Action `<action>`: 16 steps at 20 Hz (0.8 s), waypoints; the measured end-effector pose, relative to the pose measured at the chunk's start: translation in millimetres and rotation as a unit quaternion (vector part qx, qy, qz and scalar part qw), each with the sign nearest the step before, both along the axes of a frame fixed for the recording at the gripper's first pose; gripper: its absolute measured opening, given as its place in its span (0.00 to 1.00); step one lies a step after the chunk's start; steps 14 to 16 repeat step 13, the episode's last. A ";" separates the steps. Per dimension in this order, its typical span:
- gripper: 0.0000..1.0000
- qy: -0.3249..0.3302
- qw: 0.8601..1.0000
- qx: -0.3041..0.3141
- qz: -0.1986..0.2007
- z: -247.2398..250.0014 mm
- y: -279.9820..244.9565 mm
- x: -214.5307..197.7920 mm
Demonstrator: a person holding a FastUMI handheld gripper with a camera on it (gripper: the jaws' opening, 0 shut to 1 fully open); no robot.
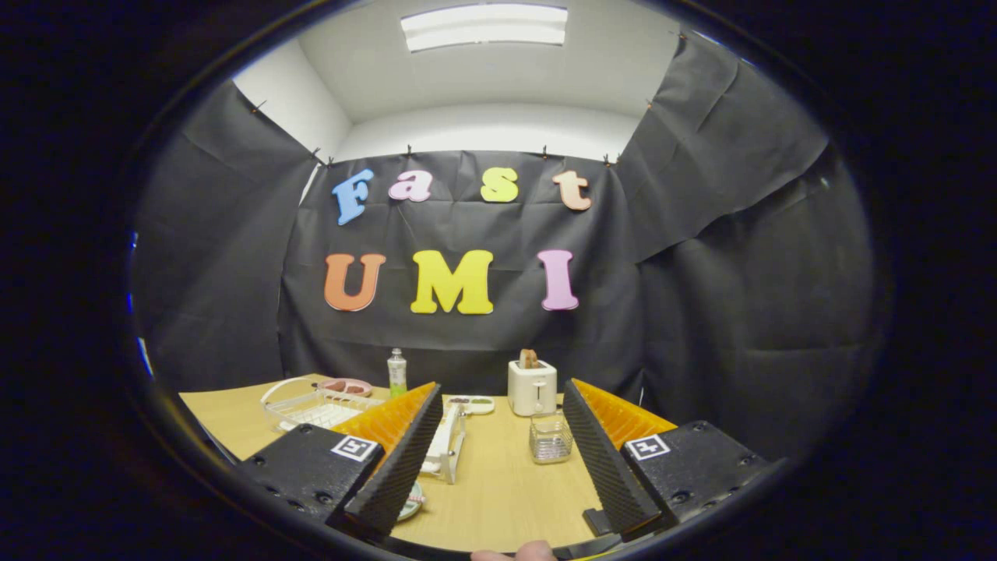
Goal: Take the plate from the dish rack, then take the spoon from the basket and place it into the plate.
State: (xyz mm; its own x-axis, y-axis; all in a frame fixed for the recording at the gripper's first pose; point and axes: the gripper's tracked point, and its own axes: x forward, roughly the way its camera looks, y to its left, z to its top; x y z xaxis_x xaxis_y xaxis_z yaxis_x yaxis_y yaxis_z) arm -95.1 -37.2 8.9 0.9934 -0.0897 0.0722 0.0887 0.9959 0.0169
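Observation:
My gripper [502, 387] is open and held above the wooden table [498, 499], with nothing between its fingers. A white dish rack [449, 440] stands on the table just inside the left finger, which hides part of it. The rim of a pale plate [411, 502] lies flat on the table, peeking out from under the left finger near its base. A white wire basket [311, 407] with a hoop handle sits to the left, beyond that finger. I cannot make out a spoon in it.
A white toaster [532, 387] with bread stands at the back between the fingers, and a clear glass [551, 438] sits in front of it. A green bottle [397, 372], a pink dish [347, 386] and a small white tray [472, 403] stand at the back left. A fingertip [514, 554] shows below.

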 end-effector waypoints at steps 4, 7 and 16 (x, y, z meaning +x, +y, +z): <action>1.00 0.002 1.000 0.001 0.027 6.7 14.6 -13.0; 1.00 0.010 0.998 0.006 0.056 0.6 28.9 -20.3; 1.00 0.020 0.997 0.023 0.068 6.5 25.6 -35.1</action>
